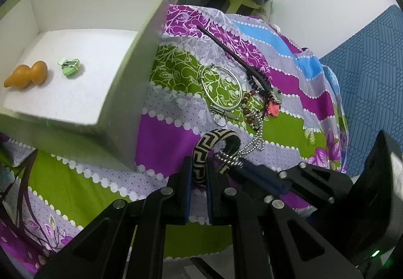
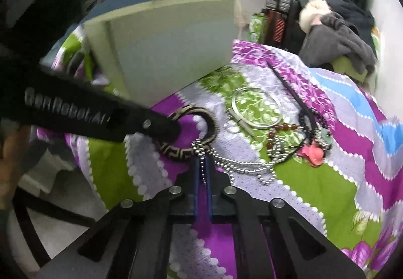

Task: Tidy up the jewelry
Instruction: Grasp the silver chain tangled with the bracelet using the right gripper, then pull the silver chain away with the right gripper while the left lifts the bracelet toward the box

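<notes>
Left wrist view shows our left claw [image 1: 199, 173] clamped on the patterned bangle [image 1: 214, 137] beside the box [image 1: 131, 92]; our right claw [image 2: 202, 168] pinches the ball chain [image 2: 241, 165]; we should draw them apart slowly.

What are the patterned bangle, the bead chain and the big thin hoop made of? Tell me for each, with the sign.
Patterned bangle: looks woven fabric over a stiff core; matte black-and-tan key pattern with visible weave.
Bead chain: metal, probably steel; tiny shiny silver balls with bright glints.
Big thin hoop: polished silver-coloured metal wire; thin, smooth, reflective. The exact alloy cannot be told.
</notes>
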### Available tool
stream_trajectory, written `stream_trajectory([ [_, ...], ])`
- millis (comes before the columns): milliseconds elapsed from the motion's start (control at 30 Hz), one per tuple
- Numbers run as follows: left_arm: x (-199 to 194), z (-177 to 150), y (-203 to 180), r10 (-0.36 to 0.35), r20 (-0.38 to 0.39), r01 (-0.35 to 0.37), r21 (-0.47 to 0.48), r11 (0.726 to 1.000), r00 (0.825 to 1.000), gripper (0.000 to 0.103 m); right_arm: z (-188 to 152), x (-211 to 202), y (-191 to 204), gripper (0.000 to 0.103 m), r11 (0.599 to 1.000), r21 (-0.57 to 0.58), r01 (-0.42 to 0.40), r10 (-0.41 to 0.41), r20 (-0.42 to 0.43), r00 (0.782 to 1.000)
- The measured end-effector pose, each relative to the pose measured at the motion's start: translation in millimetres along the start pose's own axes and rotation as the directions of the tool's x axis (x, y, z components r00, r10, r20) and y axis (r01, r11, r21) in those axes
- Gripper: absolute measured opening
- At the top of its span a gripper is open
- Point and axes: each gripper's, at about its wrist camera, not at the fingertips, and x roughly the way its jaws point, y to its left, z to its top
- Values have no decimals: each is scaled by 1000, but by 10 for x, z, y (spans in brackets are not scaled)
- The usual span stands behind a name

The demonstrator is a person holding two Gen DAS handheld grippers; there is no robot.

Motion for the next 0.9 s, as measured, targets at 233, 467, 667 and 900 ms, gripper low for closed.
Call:
stream_trajectory([
  [233,17,-10,9,1,-4,-1,7,1000,1000,8,148,-141,-259,2,982,188,23,-31,39,999],
  [467,31,-13,22,3,-6,-3,7,1000,1000,8,163,-190,-375,2,965,257,58,-68,31,997],
  [667,32,-14,11,4,-3,-4,12,1000,1000,8,199,-291,-440,2,950,304,74,-93,51,994],
  [900,-139,11,-51,-5,28,4,40,999,1000,8,302,-698,-534,2,912,396,107,-176,142,974],
])
